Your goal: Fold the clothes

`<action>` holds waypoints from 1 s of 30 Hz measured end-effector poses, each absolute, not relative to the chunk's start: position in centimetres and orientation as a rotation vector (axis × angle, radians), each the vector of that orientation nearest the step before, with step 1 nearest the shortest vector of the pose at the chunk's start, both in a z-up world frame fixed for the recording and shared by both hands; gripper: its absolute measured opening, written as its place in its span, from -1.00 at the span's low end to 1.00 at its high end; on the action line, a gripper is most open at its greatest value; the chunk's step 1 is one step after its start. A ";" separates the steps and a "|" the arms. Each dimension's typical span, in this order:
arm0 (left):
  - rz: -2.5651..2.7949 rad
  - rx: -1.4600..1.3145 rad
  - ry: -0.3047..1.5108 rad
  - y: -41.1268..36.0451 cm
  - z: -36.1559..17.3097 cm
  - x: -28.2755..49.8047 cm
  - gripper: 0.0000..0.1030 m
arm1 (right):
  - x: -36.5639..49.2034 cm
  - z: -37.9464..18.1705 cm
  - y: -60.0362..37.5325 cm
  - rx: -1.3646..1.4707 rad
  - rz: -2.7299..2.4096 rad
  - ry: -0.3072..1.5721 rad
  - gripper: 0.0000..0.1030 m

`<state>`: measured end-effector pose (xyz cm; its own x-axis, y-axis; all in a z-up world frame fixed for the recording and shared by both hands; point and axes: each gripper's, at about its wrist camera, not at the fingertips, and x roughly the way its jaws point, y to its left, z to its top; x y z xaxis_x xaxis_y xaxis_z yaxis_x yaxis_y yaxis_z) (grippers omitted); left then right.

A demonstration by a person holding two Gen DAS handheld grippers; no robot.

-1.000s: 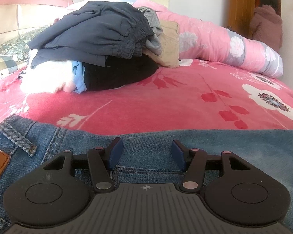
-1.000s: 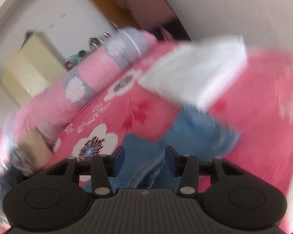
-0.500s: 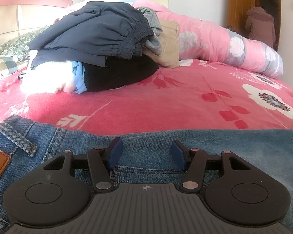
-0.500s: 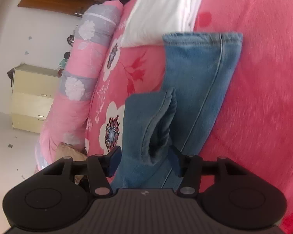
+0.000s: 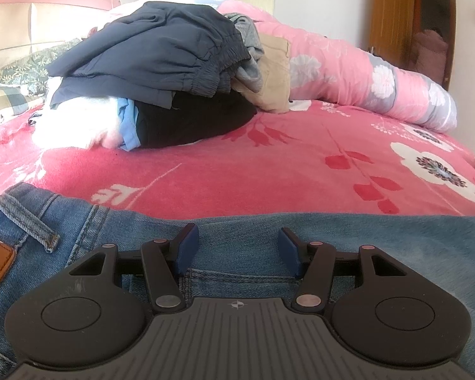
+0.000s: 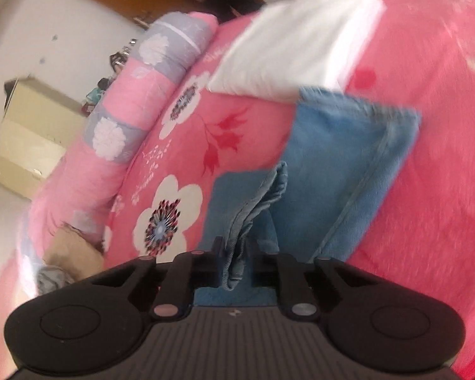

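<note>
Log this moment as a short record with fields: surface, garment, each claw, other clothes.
surface: red floral bedspread
garment: blue jeans lying flat on the bed
left claw: jaws apart over the waistband area, gripping nothing
right claw: jaws closing on a raised fold of a jeans leg
other clothes: unfolded pile further back; folded white garment beyond the jeans hem

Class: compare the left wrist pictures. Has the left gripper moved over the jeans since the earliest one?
No. The left gripper sits over the same jeans seam, and the clothes pile keeps its place.
</note>
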<state>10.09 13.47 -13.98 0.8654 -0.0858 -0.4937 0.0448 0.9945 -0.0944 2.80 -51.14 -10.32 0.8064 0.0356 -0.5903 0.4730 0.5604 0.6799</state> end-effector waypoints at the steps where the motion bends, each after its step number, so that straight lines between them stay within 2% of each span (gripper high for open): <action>1: -0.069 -0.083 0.520 13.5 -14.0 10.1 0.08 | 2.9 -9.8 -51.2 0.918 -0.288 0.585 -0.88; 13: -0.062 -0.068 0.523 13.2 -14.0 10.1 0.09 | 1.8 -0.5 -55.6 0.460 -0.410 0.355 -1.00; 17: -0.059 -0.063 0.524 13.2 -14.0 10.1 0.09 | 1.4 -1.9 -58.4 0.457 -0.465 0.398 -1.00; 24: -0.056 -0.055 0.525 13.0 -14.0 10.2 0.09 | -0.6 -7.3 -57.9 0.700 -0.276 0.529 -0.96; 26: -0.056 -0.055 0.525 13.0 -14.0 10.2 0.09 | -0.2 -8.4 -57.1 0.753 -0.235 0.583 -0.76; 27: -0.056 -0.055 0.525 13.0 -14.0 10.2 0.09 | 0.1 -8.9 -57.0 0.776 -0.239 0.611 -0.42; 28: -0.056 -0.055 0.525 13.0 -14.0 10.2 0.09 | 0.4 -9.4 -57.1 0.802 -0.254 0.628 -0.19; 30: -0.056 -0.055 0.525 13.0 -14.0 10.2 0.09 | 0.9 -10.4 -57.6 0.866 -0.288 0.655 -0.19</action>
<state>10.17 13.05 -14.01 0.8640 -0.0678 -0.4990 0.0394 0.9970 -0.0673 0.86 -57.58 -10.39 0.7701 0.0240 -0.6375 0.4860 0.6253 0.6106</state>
